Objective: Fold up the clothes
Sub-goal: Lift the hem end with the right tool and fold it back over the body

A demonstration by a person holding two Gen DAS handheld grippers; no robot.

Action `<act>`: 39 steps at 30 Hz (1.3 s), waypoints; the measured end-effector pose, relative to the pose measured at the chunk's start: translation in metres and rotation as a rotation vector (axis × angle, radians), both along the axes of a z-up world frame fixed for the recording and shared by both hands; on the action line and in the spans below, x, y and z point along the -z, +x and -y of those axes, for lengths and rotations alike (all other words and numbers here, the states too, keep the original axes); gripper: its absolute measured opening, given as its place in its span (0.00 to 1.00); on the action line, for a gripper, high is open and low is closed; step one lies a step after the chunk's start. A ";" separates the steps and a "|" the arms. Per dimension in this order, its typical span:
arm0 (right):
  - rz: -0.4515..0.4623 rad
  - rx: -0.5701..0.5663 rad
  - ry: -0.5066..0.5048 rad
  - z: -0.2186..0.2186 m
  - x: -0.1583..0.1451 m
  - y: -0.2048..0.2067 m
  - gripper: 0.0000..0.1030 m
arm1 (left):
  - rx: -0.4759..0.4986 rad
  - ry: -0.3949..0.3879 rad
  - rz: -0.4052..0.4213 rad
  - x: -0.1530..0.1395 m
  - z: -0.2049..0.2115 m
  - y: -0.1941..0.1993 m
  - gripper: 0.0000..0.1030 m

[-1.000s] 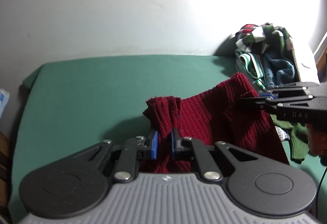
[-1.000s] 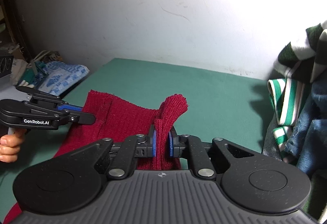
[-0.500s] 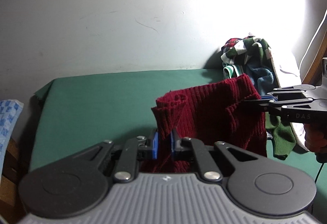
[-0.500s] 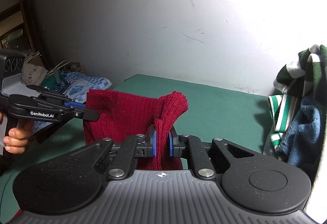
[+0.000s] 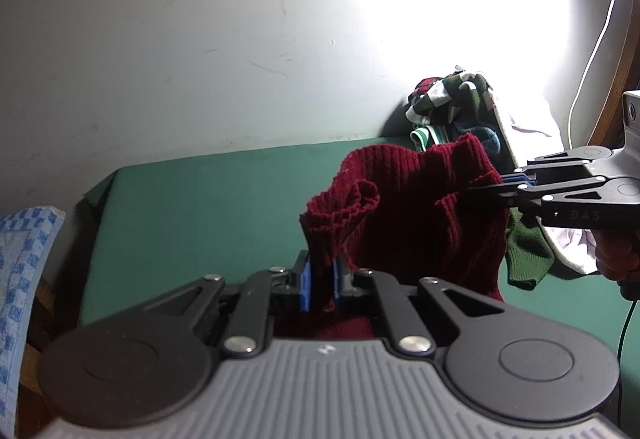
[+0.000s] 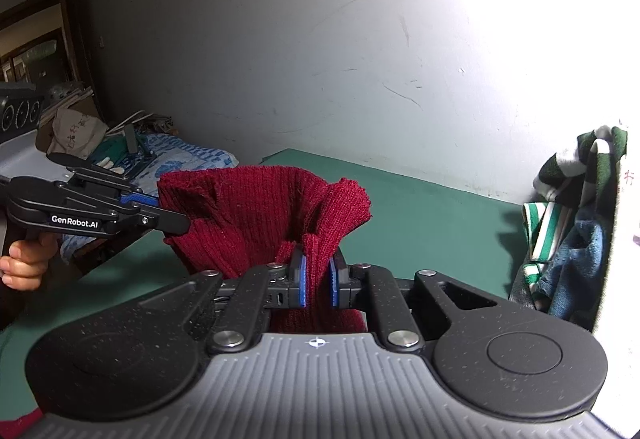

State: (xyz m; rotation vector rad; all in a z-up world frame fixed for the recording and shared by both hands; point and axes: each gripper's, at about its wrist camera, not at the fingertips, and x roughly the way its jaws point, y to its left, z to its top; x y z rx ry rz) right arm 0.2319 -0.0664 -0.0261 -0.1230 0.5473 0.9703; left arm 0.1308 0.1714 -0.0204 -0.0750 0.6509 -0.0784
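Note:
A dark red ribbed knit garment [image 5: 412, 207] hangs in the air between both grippers, above the green table [image 5: 208, 199]. My left gripper [image 5: 322, 279] is shut on one bunched upper corner of it. My right gripper [image 6: 316, 279] is shut on the other upper corner, and the red knit [image 6: 256, 215] sags between the two. In the left wrist view the right gripper [image 5: 480, 193] pinches the cloth from the right; in the right wrist view the left gripper [image 6: 176, 215] pinches it from the left, held by a hand [image 6: 24, 259]. The garment's lower part is hidden behind the gripper bodies.
A pile of striped, green, blue and white clothes [image 5: 464, 111] lies at the table's far right against the wall [image 5: 240, 39], also seen as the clothes pile [image 6: 576, 223]. A blue checked cloth [image 5: 24, 263] lies off the table's left edge. Clutter and bags [image 6: 120, 147] sit beyond the left end.
Both grippers have risen with the red garment, lifting it off the table so it hangs higher; more wall shows in both views. Both stay shut on the cloth.

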 end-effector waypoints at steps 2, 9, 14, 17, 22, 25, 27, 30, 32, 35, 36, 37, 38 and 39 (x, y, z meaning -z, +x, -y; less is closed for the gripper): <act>0.009 -0.005 -0.005 0.001 -0.002 -0.005 0.10 | -0.001 0.006 -0.001 0.000 0.002 -0.005 0.04; 0.031 -0.002 -0.010 0.008 -0.008 -0.022 0.10 | -0.012 0.027 -0.008 -0.002 0.010 -0.023 0.04; 0.042 0.005 -0.033 0.009 -0.006 -0.035 0.10 | -0.007 0.038 -0.028 0.001 0.019 -0.033 0.04; 0.044 0.011 -0.034 0.008 -0.006 -0.041 0.10 | -0.007 0.032 -0.027 -0.001 0.021 -0.037 0.04; 0.054 0.019 -0.042 0.009 -0.005 -0.048 0.10 | -0.009 0.049 -0.032 -0.001 0.023 -0.039 0.04; 0.062 0.019 -0.049 0.012 -0.003 -0.051 0.10 | -0.012 0.053 -0.040 0.002 0.021 -0.040 0.04; 0.066 0.014 -0.055 0.013 -0.003 -0.053 0.10 | -0.008 0.050 -0.046 0.005 0.021 -0.042 0.04; 0.065 0.003 -0.066 0.017 -0.001 -0.057 0.10 | 0.012 0.049 -0.055 0.008 0.023 -0.050 0.04; 0.062 0.000 -0.070 0.019 0.001 -0.060 0.10 | 0.025 0.053 -0.060 0.010 0.026 -0.055 0.04; 0.054 -0.003 -0.069 0.022 0.003 -0.065 0.10 | 0.035 0.052 -0.064 0.011 0.029 -0.061 0.04; 0.052 -0.004 -0.068 0.023 0.003 -0.067 0.10 | 0.038 0.050 -0.066 0.011 0.029 -0.063 0.04; 0.049 -0.005 -0.066 0.024 0.003 -0.069 0.10 | 0.040 0.048 -0.067 0.011 0.030 -0.065 0.04; 0.047 -0.007 -0.065 0.024 0.003 -0.070 0.10 | 0.042 0.047 -0.068 0.011 0.030 -0.067 0.04; 0.045 -0.009 -0.065 0.025 0.004 -0.072 0.10 | 0.045 0.047 -0.070 0.011 0.031 -0.069 0.04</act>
